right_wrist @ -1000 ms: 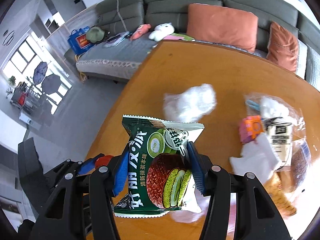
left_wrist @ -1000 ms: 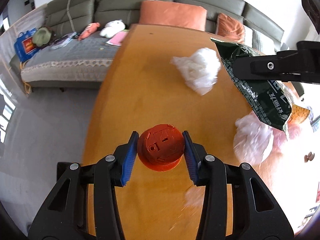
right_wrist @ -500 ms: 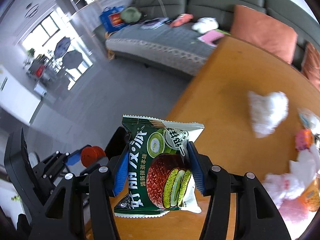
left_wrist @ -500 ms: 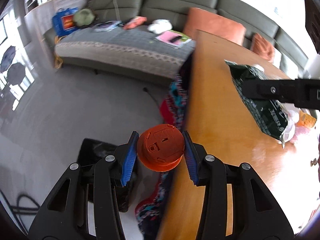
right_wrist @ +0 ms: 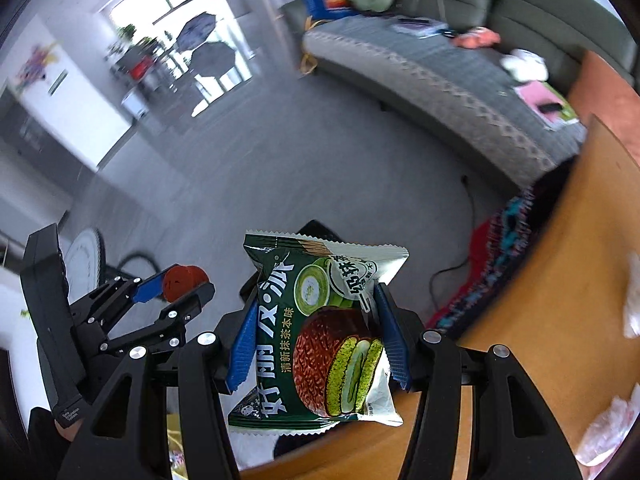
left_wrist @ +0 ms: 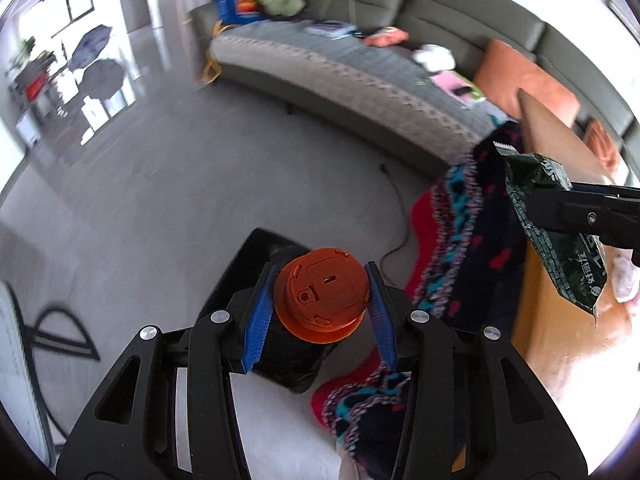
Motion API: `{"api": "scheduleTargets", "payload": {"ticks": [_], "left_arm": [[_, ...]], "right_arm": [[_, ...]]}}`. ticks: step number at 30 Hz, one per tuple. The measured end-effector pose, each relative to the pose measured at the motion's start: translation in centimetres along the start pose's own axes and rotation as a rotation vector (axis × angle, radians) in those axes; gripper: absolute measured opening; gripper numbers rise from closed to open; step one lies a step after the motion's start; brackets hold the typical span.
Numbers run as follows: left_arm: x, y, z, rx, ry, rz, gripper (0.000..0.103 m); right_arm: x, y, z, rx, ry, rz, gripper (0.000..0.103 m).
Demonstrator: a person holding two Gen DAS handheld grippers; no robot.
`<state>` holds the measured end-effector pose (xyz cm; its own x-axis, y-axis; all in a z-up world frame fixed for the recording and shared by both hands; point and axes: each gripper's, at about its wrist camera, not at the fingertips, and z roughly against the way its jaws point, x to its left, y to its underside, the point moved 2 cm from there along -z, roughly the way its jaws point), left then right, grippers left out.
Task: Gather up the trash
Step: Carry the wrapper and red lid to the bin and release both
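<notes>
Grey floor is filling most of both views, w/ a long grey sofa (left_wrist: 360,76) at the back & the wood table (right_wrist: 560,300) off to the right.

Left gripper (left_wrist: 320,312) is squeezing the round orange cap (left_wrist: 322,300) between its blue pads (left_wrist: 258,320). Cap's flat face is pointing up at the camera. Right under it, on the floor, a black bin (left_wrist: 280,344) is sitting; cap is hanging just above the bin's mouth, so a let-go should prob drop it straight in.

Right gripper (right_wrist: 316,344) is clamped on the green snack wrapper (right_wrist: 320,336), which is standing up tall btw the fingers, long side going up. It's hanging near the table edge, w/ the bin's dark corner peeking out behind its top. Left hand looks nearer the bin, so it's prob going first.

A colorful knit cloth (left_wrist: 472,248) is draping off the table side, close to the bin.

Vs 1 sec ago: both grippers were over the table top then; now they're swinging out over the floor. Both grips are staying tight on the same things.
</notes>
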<state>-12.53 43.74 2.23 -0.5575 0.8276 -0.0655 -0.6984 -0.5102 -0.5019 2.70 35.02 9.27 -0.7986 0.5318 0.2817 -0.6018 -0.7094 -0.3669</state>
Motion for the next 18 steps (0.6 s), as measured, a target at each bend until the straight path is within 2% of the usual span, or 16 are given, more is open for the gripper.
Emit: {"api": "scheduleTargets", "payload": {"ticks": [4, 5, 6, 7, 8, 14, 18], "left_arm": [[2.9, 0.3, -0.2, 0.019, -0.033, 0.045, 0.046], [3.5, 0.4, -0.4, 0.032, -0.036, 0.056, 0.055], [4.1, 0.3, -0.5, 0.042, -0.065, 0.071, 0.088], [4.9, 0.2, -0.4, 0.034, -0.103, 0.089, 0.097], [5.6, 0.0, 0.0, 0.006, -0.126, 0.109, 0.097], [7.7, 0.0, 0.4, 0.006, -0.107, 0.210, 0.097], [7.1, 0.3, 0.6, 0.005, -0.097, 0.203, 0.097]], "right_arm": [[2.9, -1.8, -2.8, 0.060, -0.038, 0.029, 0.058], [3.4, -2.2, -3.3, 0.069, -0.030, 0.030, 0.062], [3.9, -2.8, -3.8, 0.063, -0.020, 0.031, 0.064], [4.1, -3.2, -3.9, 0.057, -0.014, 0.035, 0.065], [4.4, -3.5, -3.9, 0.053, -0.007, 0.040, 0.065], [4.3, -3.1, -3.5, 0.048, -0.021, 0.041, 0.065], [3.3, -2.4, -2.9, 0.049, -0.029, 0.006, 0.065]]}}
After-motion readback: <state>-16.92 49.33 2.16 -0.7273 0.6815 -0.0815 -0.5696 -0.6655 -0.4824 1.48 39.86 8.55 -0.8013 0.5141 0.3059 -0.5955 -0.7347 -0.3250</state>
